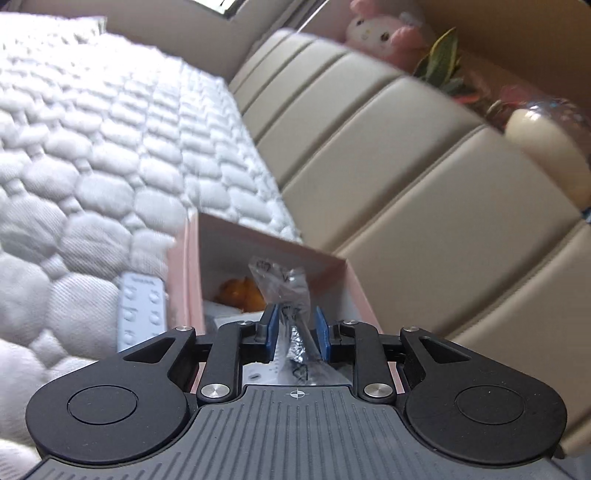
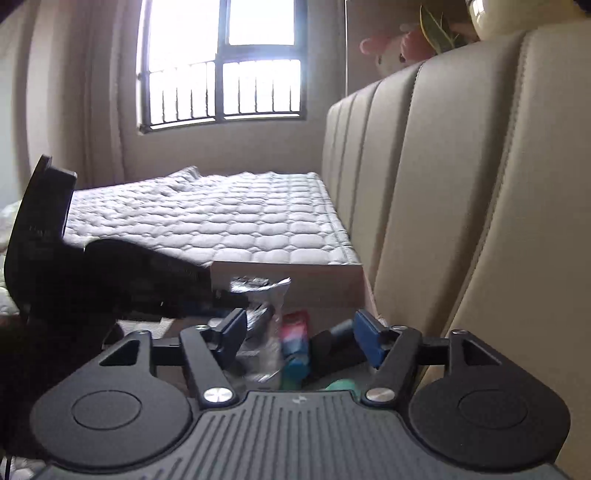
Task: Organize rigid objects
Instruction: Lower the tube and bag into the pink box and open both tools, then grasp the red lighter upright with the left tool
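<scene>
In the left wrist view my left gripper [image 1: 296,328] is shut on a clear plastic bag [image 1: 282,277] with a dark slim piece inside. It hangs over an open pink box [image 1: 269,236] on the mattress. The box holds an orange item [image 1: 238,293] and something white. In the right wrist view my right gripper [image 2: 301,332] stands open over the same box [image 2: 295,275], with no pad touching anything. Below its jaws lie a red and blue object [image 2: 293,343], a dark item and a green one [image 2: 340,386]. The plastic bag [image 2: 260,291] and the black left gripper [image 2: 55,258] show at the left.
A blister pack of pills [image 1: 142,310] lies on the quilted white mattress [image 1: 92,166] left of the box. The padded beige headboard [image 1: 406,166] runs close along the right. A plush toy [image 1: 376,31], a plant and a lamp sit on the ledge above it. A barred window [image 2: 225,62] is at the far end.
</scene>
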{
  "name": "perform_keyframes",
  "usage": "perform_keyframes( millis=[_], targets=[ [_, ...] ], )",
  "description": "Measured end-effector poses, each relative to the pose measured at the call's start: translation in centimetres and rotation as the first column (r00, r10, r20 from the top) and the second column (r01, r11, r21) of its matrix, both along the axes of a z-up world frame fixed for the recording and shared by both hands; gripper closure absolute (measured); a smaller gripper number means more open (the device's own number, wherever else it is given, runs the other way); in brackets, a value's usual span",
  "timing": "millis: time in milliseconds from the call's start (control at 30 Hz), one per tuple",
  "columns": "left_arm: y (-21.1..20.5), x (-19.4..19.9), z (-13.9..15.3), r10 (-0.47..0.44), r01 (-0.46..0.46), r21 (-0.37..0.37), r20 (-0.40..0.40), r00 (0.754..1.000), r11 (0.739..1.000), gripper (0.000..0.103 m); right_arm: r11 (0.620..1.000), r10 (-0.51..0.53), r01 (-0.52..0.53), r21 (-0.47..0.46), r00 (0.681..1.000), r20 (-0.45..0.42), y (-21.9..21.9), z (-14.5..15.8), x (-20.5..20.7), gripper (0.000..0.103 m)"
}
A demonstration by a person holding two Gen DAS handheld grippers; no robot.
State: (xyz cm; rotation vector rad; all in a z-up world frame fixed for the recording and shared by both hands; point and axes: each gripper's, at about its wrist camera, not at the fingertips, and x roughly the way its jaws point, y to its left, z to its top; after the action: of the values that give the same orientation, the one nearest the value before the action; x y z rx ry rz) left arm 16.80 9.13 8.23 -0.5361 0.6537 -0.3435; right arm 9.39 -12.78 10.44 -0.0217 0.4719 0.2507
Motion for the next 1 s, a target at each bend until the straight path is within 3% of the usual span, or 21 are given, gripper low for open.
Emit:
perform_keyframes(
  millis=[100, 200, 333, 433, 533, 767, 900, 1000],
  targets=[
    [2.5, -3.9, 1.4, 0.094, -0.095, 0.063, 0.029, 0.995, 0.993, 0.079, 0.999, 0.033, -0.034, -0.006, 0.999, -0.039, -0.1, -1.0, -2.2, 0.033],
    [4.1, -6.9, 0.9, 0.210, -0.202, 0.147, -0.039, 0.977, 0.968, 0.079, 0.998, 0.052, -0.055, -0.041, 0.996, -0.066, -0.5, -2.3, -5.0, 0.033],
    [4.2, -9.4, -2.5, 0.282, -0.253, 0.184, -0.158, 0.946, 0.950, 0.079, 0.998, 0.063, -0.065, -0.011, 0.989, -0.134, -1.3, -3.8, -7.8, 0.033],
    [3.0, -10.4, -4.4, 0.336, -0.284, 0.271, -0.168, 0.927, 0.920, 0.079, 0.998, 0.057, -0.055, 0.018, 0.986, -0.157, -1.9, -4.9, -9.7, 0.026],
    [2.3, -10.6, -5.3, 0.350, -0.299, 0.260, -0.181, 0.919, 0.918, 0.077, 0.998, 0.057, -0.054, 0.027, 0.987, -0.152, -2.7, -5.7, -11.7, 0.026],
    [-1.1, -8.9, -5.8, 0.401, -0.322, 0.384, -0.147, 0.904, 0.866, 0.070, 0.998, 0.052, -0.050, 0.029, 0.994, -0.097, -5.2, -5.5, -15.5, 0.023],
    [-2.1, -8.7, -5.7, 0.420, -0.324, 0.444, -0.135, 0.897, 0.835, 0.073, 0.999, 0.044, -0.042, 0.029, 0.994, -0.100, -6.9, -5.9, -16.4, 0.022],
    [-2.7, -9.2, -5.5, 0.405, -0.301, 0.464, -0.140, 0.904, 0.833, 0.077, 0.999, 0.031, -0.025, 0.047, 0.992, -0.122, -8.0, -6.3, -16.0, 0.021]
  ],
)
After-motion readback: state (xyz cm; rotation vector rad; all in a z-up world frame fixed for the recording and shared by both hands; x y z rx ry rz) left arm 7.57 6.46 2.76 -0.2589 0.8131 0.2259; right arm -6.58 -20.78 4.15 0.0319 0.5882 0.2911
